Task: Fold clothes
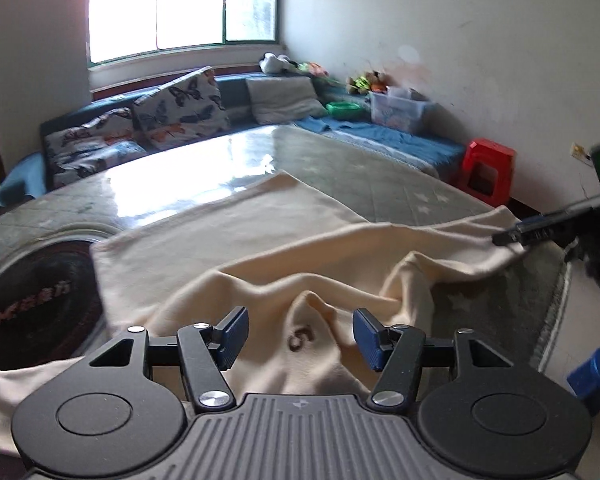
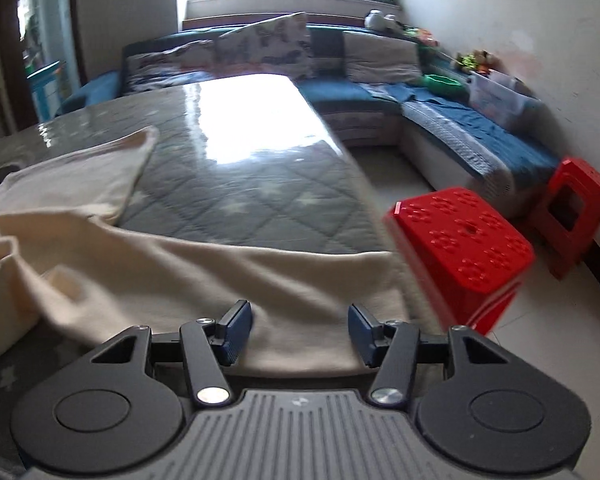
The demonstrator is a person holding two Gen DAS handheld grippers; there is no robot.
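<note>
Cream garment (image 1: 260, 248) bunched between spread left tool (image 1: 300, 338) fingers.

A cream knit garment (image 1: 236, 248) lies rumpled on the grey quilted star-print table (image 2: 240, 184) before me. Beyond the table stands a blue corner sofa (image 2: 352, 92). Two red plastic stools (image 2: 464, 256) stand on the floor, right of the table.
</note>
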